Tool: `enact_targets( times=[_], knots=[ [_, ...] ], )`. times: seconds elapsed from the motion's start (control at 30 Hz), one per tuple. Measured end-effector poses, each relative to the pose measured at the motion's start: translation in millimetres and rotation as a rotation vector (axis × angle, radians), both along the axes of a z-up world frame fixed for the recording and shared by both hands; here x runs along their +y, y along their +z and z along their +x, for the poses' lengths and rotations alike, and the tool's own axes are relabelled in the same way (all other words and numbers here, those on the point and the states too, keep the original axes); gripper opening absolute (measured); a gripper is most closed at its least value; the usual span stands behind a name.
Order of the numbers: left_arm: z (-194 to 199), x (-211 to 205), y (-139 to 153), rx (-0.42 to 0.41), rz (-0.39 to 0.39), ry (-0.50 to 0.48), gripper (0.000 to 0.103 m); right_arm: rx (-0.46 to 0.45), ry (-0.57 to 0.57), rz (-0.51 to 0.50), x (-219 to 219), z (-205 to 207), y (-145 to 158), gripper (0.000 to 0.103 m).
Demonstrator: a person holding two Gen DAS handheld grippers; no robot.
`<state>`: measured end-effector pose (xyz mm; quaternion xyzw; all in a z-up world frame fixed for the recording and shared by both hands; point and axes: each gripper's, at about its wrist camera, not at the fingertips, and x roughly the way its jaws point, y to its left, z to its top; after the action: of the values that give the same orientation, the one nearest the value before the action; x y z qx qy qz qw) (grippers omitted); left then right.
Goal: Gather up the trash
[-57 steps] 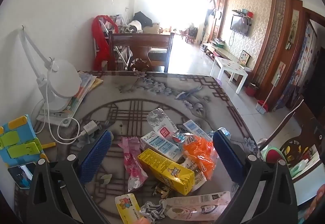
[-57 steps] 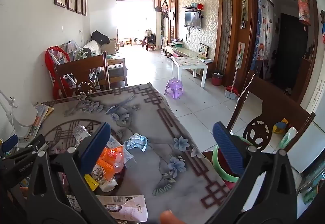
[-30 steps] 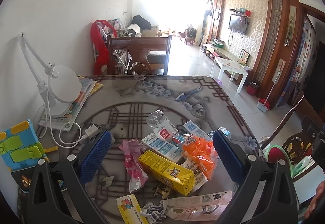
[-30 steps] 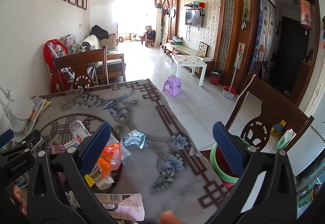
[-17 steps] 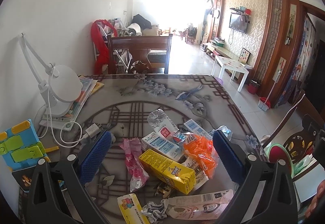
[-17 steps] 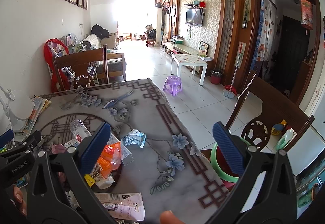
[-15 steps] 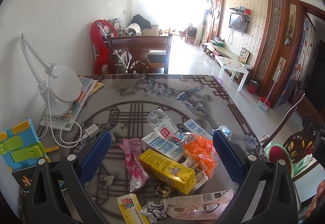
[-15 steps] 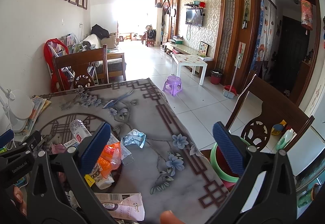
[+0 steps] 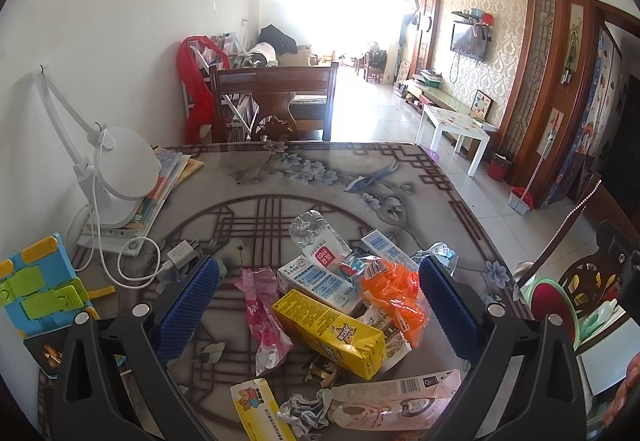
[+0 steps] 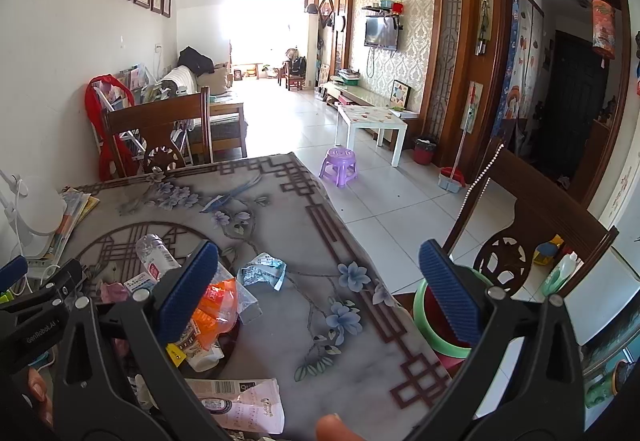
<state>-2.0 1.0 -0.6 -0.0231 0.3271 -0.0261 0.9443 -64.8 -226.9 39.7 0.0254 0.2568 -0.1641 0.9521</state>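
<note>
Both wide-open, empty grippers, left (image 9: pixel 318 307) and right (image 10: pixel 318 291), hover over a floral-patterned grey tabletop (image 9: pixel 320 185) littered with wrappers in a tiled living room; labels unreadable.

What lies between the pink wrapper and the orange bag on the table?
In the left wrist view, the yellow carton and a white-and-blue carton lie between the pink wrapper and orange bag.

We see the table (image 9: pixel 400 169) from low above its near edge in both wrist views, facing down the room. Both share the orange wrapper (image 9: pixel 394 293) (image 10: pixel 214 307); the right view sits further right.
</note>
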Motion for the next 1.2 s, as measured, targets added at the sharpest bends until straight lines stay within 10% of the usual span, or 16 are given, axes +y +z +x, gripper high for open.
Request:
enact_targets(
  times=[0.67,0.93,1.2],
  knots=[
    [11.6,20.5,-16.8,0.055,-0.023,0.0,0.095,0.036,0.063,0.01,3.8,6.4,-5.9,0.099],
    [23.6,47.9,-56.0,0.193,-0.095,0.002,0.09,0.247,0.274,0.287,0.3,42.2,-66.0,0.099],
    [35.9,46.4,-85.7,0.293,-0.196,-0.015,0.088,0.42,0.536,0.173,54.1,116.9,-114.9,0.079]
  ],
)
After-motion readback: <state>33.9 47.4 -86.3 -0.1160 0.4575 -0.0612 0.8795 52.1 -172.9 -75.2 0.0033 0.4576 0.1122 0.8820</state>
